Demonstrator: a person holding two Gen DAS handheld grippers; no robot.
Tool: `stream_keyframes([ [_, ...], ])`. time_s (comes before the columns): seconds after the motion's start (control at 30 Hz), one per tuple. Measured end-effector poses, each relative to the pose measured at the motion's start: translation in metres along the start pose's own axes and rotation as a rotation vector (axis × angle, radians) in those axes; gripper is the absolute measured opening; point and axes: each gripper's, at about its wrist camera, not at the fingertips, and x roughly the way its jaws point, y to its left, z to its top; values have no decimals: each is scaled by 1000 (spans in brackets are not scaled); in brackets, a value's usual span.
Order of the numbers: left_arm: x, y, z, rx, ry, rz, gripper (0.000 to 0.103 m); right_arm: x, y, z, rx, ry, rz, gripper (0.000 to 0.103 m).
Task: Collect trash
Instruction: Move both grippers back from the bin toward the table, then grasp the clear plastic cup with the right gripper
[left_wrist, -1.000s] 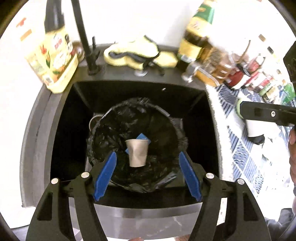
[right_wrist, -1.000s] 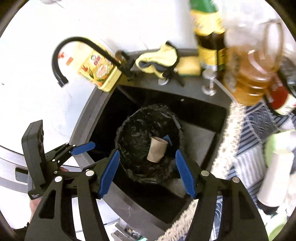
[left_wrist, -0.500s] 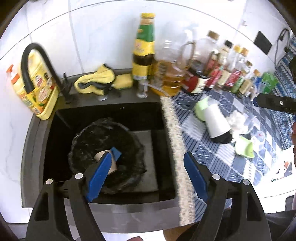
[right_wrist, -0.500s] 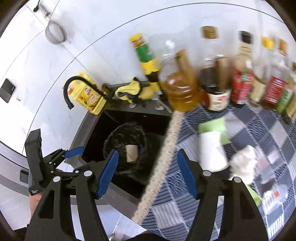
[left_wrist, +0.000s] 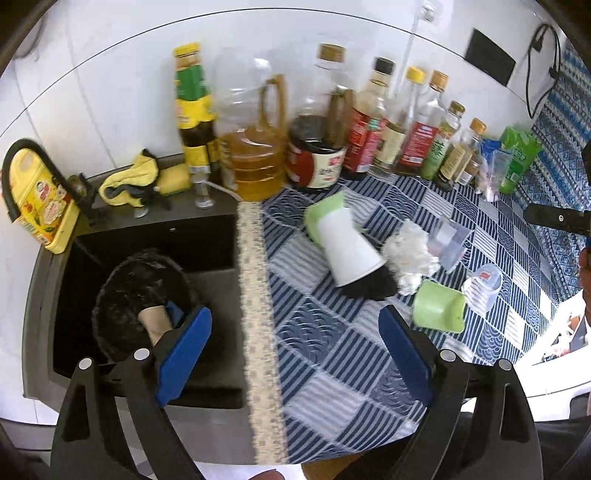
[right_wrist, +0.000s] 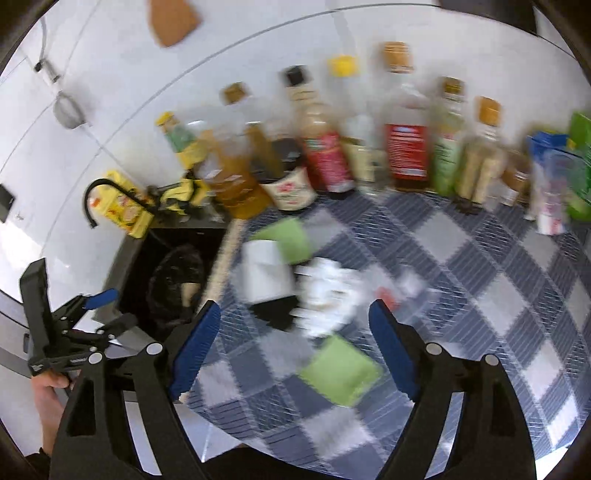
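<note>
A bin lined with a black bag (left_wrist: 122, 291) stands in the dark sink (left_wrist: 207, 236) and holds a brown paper cup (left_wrist: 155, 323); it also shows in the right wrist view (right_wrist: 173, 275). On the blue patterned cloth lie a white paper cup (left_wrist: 349, 251), a crumpled tissue (left_wrist: 412, 251), two green cups (left_wrist: 437, 306) (left_wrist: 321, 214) and clear plastic cups (left_wrist: 482, 288). My left gripper (left_wrist: 293, 354) is open and empty above the sink's right edge. My right gripper (right_wrist: 293, 350) is open and empty above the trash pile (right_wrist: 325, 295); that view is blurred.
A row of sauce and oil bottles (left_wrist: 369, 125) lines the wall behind the cloth. A yellow carton (left_wrist: 40, 206), a black tap (left_wrist: 22, 155) and a yellow rag (left_wrist: 133, 181) sit behind the sink. A lace trim (left_wrist: 255, 295) edges the cloth.
Both grippers have swung right and pulled back from above the bin toward the cloth-covered counter. The brown cup stays in the bin. Both grippers stay open.
</note>
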Motion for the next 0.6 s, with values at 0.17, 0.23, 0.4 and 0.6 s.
stream_keyframes([
  [0.17,18,-46,2,-27,20,1,90,-11,-65,-17,16,55,-50,84],
  [0.23,23,-60,1,-32,29,3,90,-10,-88,-28,9,92,-77,83],
  [0.4,35,-98,-7,-51,77,35,90,10,-131,-53,-6,196,-70,67],
  [0.6,34,-138,-16,-44,121,92,90,47,-147,-72,-63,289,-12,54],
])
